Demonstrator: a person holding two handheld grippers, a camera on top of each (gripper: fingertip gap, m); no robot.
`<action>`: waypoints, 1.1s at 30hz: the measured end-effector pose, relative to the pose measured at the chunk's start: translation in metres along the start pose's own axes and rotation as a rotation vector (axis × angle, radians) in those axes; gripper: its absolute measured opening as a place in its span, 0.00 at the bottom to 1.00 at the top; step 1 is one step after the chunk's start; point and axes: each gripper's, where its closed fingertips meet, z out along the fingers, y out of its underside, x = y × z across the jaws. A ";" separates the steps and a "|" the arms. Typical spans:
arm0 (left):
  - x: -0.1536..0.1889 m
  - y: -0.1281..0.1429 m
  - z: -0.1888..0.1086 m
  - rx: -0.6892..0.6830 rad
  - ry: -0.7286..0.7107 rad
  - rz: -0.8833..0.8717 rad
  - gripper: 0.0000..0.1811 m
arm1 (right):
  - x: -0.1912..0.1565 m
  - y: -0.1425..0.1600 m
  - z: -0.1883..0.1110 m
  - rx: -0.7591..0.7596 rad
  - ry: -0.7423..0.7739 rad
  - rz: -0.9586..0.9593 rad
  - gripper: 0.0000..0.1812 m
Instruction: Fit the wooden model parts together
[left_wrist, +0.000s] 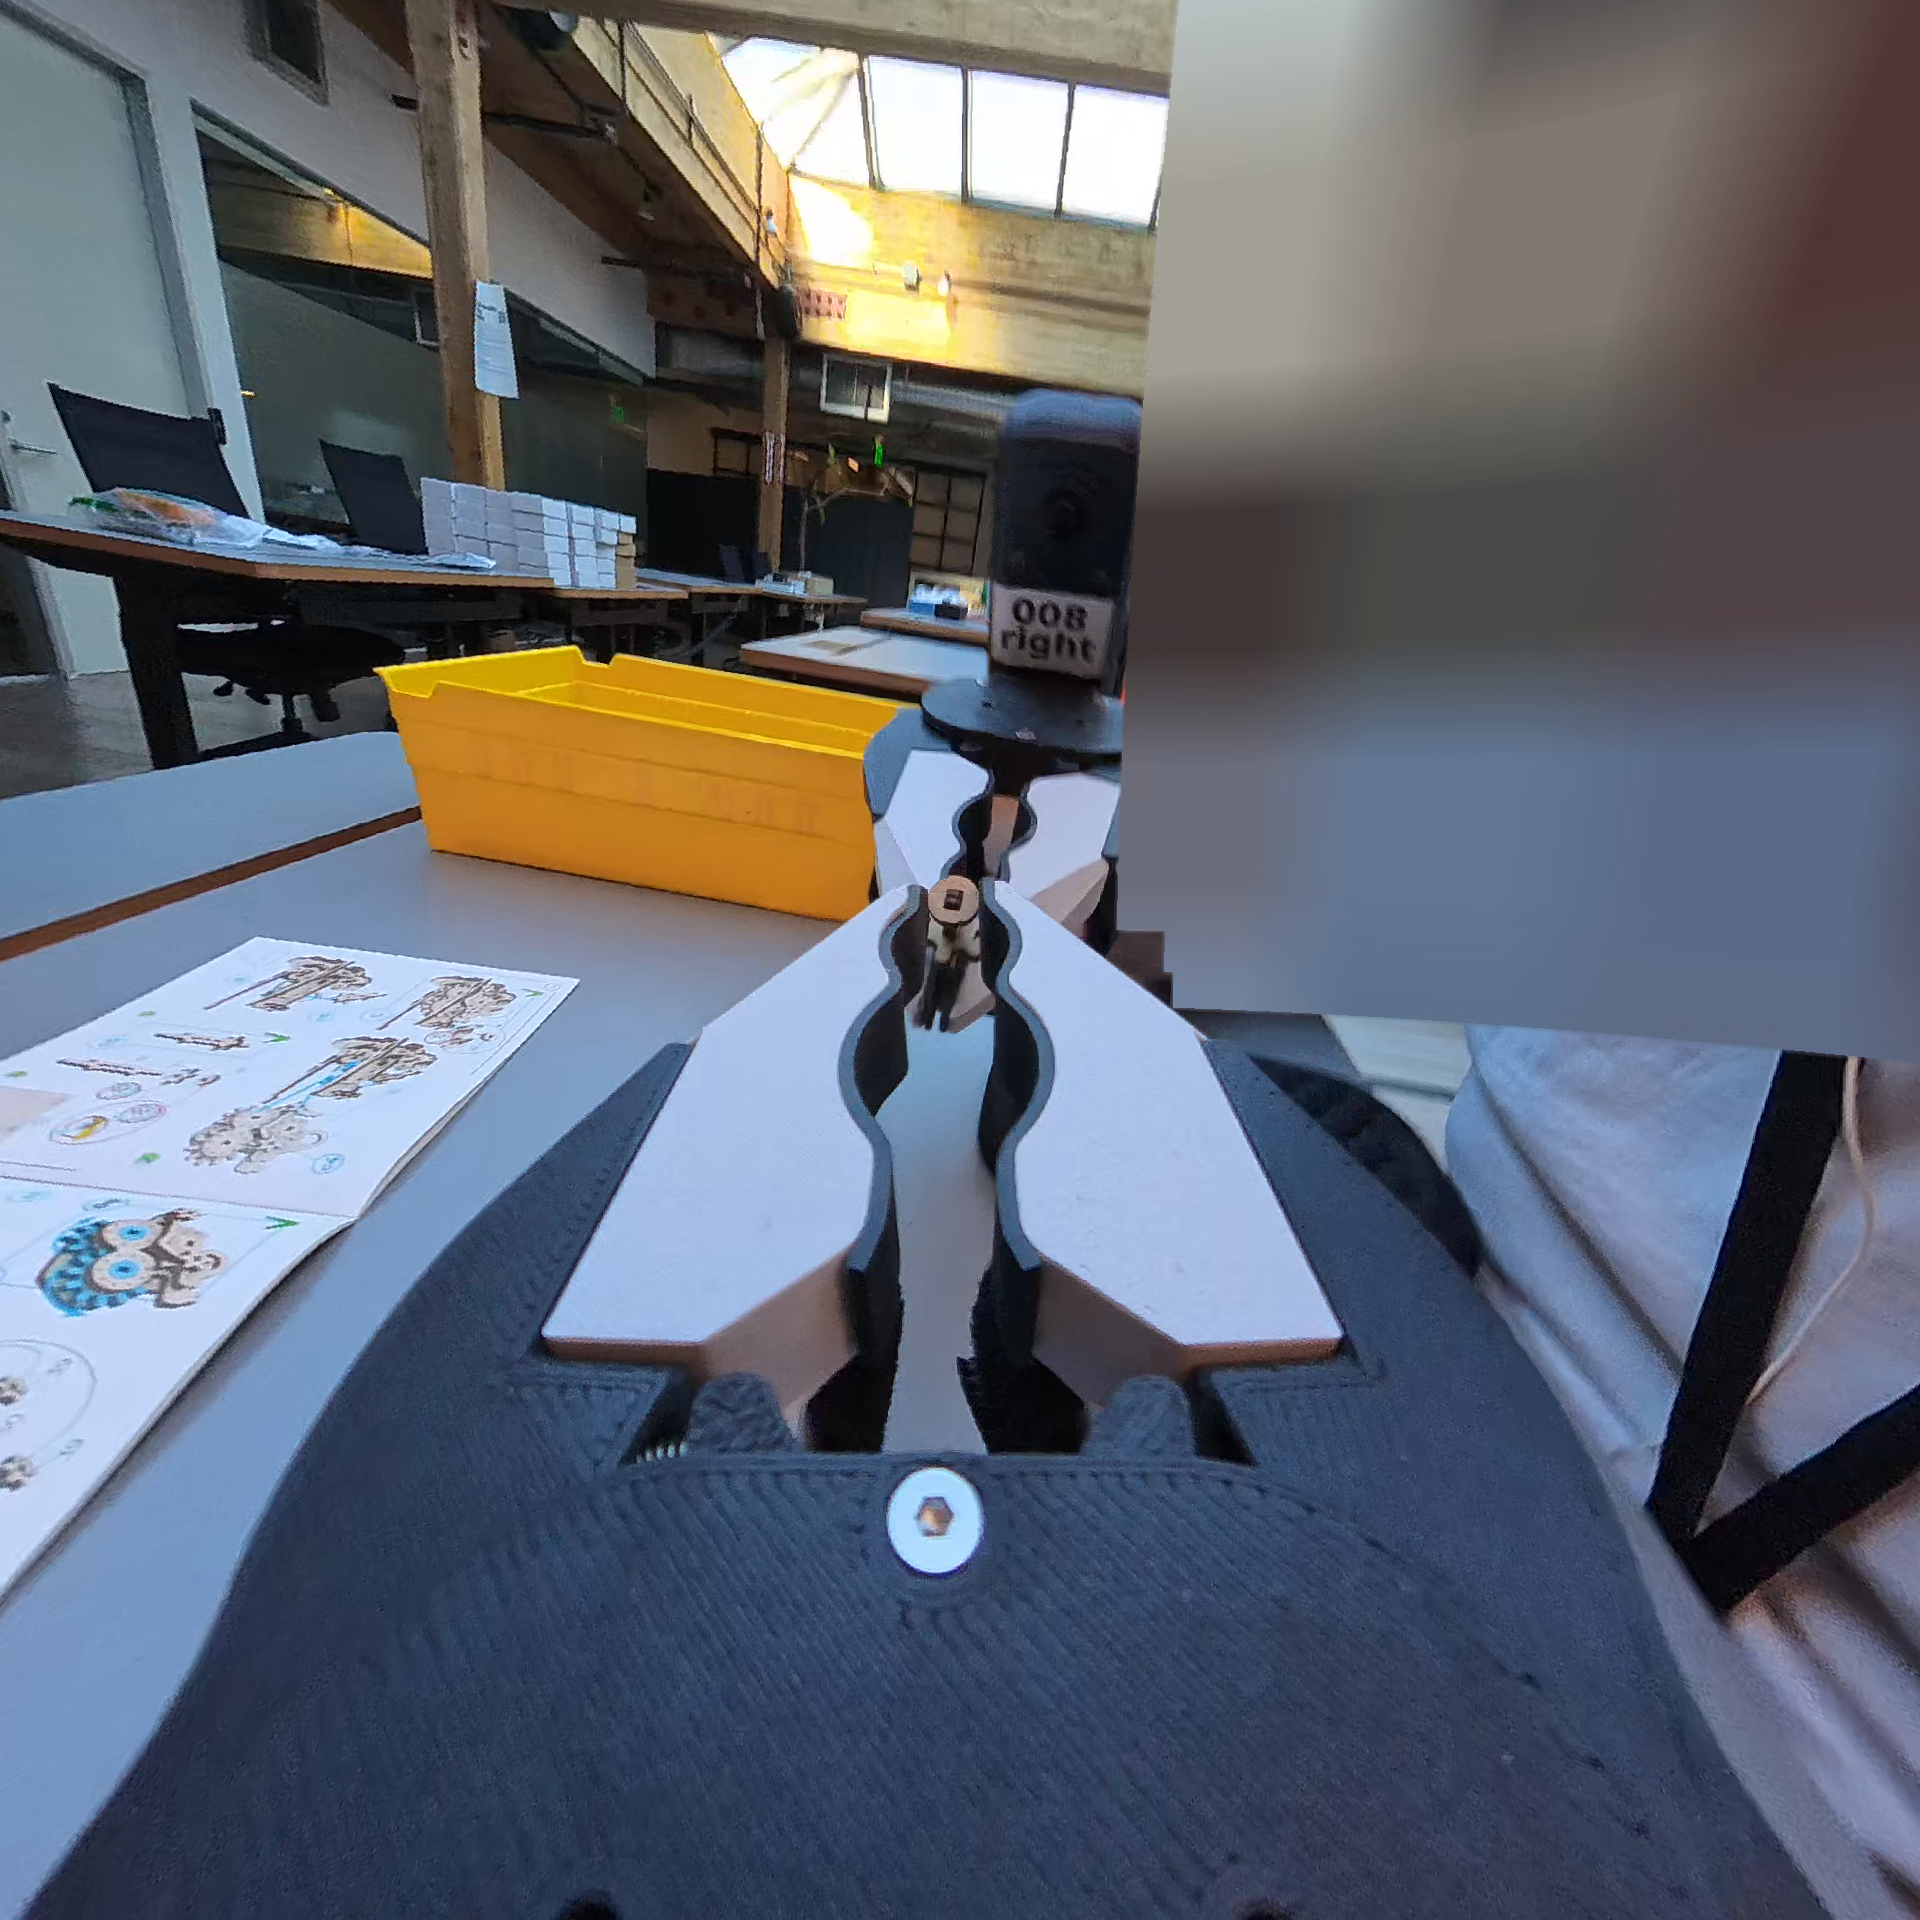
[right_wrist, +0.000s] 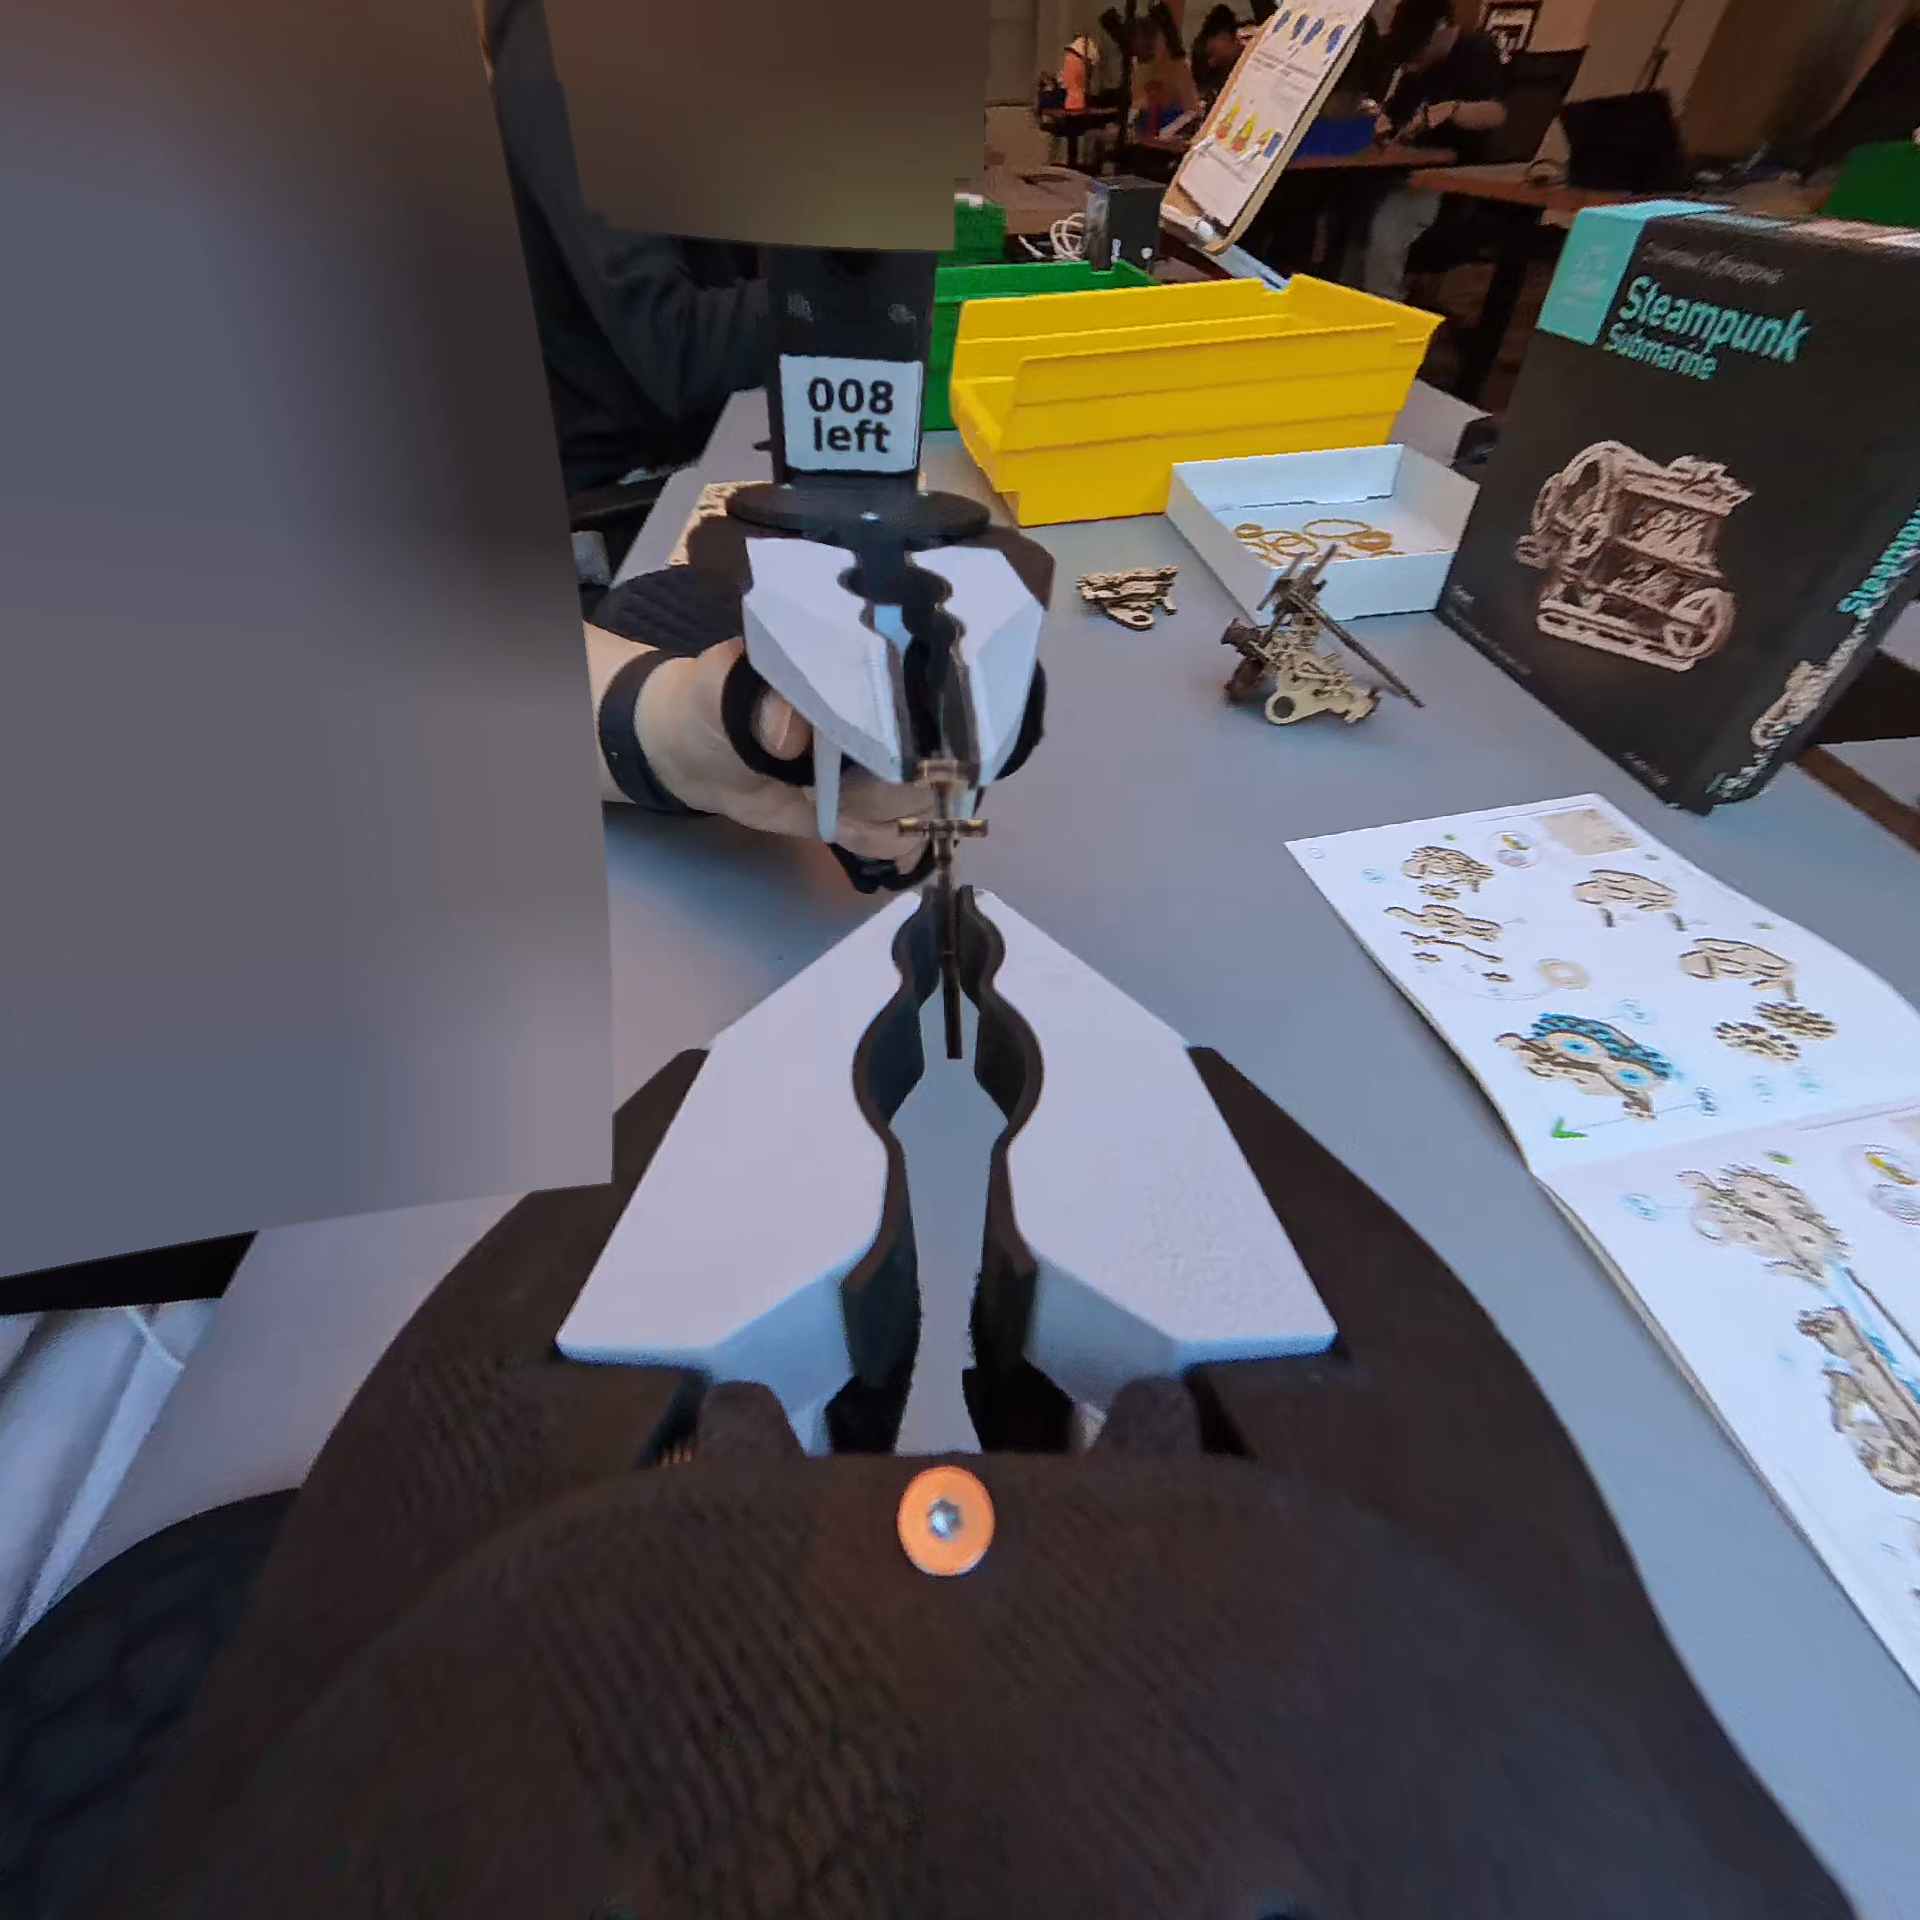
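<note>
Each camera sits on the back of its own gripper and looks forward along the two fingers, low over the grey table (left_wrist: 260, 883). The left wrist view faces the right gripper (left_wrist: 982, 868) head-on at close range, with an open hall behind. The right wrist view faces the left gripper (right_wrist: 940, 774) the same way, toward a busy work area. Both views share the table, the yellow bin (left_wrist: 623, 769) (right_wrist: 1184, 384) and the instruction sheet (left_wrist: 239, 1101) (right_wrist: 1621, 997).

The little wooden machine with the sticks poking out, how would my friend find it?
Start at the big dark box standing on the grey table. Left of it lies a shallow white tray; the wooden model stands just before it, taller than the flat wooden piece nearby.
</note>
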 end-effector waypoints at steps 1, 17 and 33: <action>0.002 0.005 0.001 -0.039 0.003 0.041 0.03 | -0.003 0.001 0.000 0.003 -0.033 0.008 0.00; 0.005 0.020 0.002 -0.152 0.081 -0.066 0.07 | -0.012 0.025 0.003 -0.076 -0.217 0.110 0.00; -0.002 0.064 -0.004 -0.400 0.097 -0.059 0.00 | -0.018 0.061 0.003 -0.272 -0.335 0.319 0.00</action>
